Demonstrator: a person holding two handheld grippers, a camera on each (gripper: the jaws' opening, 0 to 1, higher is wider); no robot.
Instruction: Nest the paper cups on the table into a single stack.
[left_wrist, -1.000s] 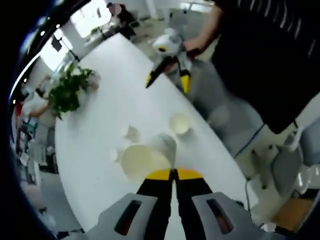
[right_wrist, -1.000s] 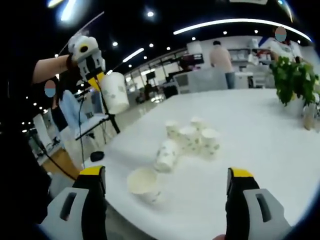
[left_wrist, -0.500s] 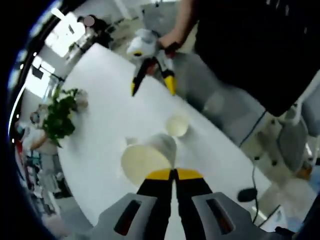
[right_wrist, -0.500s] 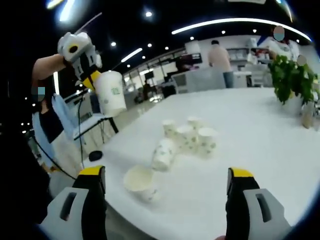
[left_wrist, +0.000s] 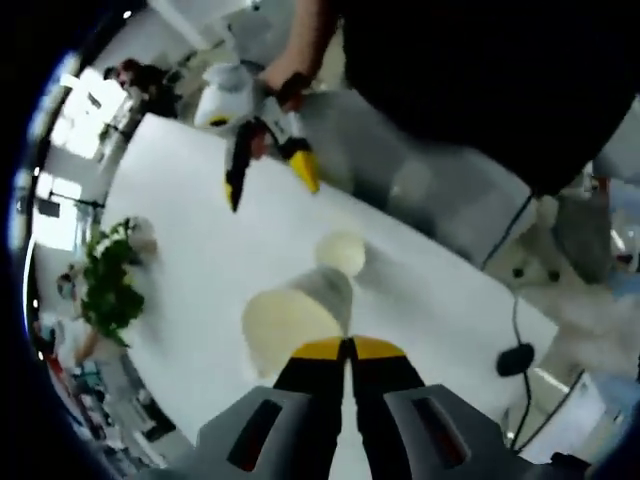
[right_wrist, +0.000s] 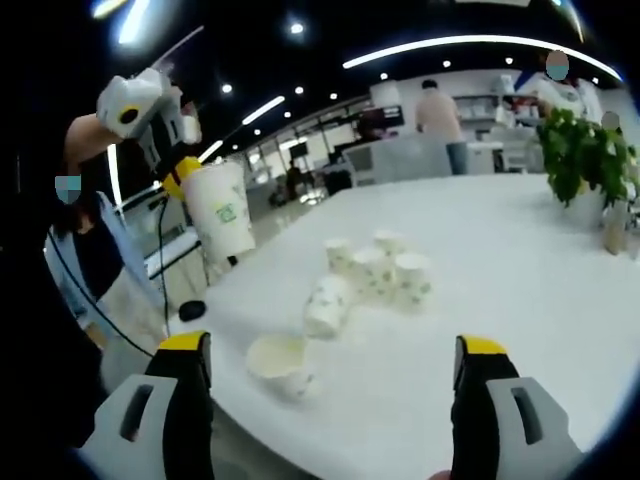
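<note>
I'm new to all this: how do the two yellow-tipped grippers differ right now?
The left gripper is shut on a white paper cup, held up off the white table; the right gripper is open and holds nothing. Both have yellow tips and are hand-held.

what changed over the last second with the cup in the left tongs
The left tongs carried their held paper cup lower, toward the table. Their grip stayed shut. The right tongs stayed open, and the cups on the table did not move.
</note>
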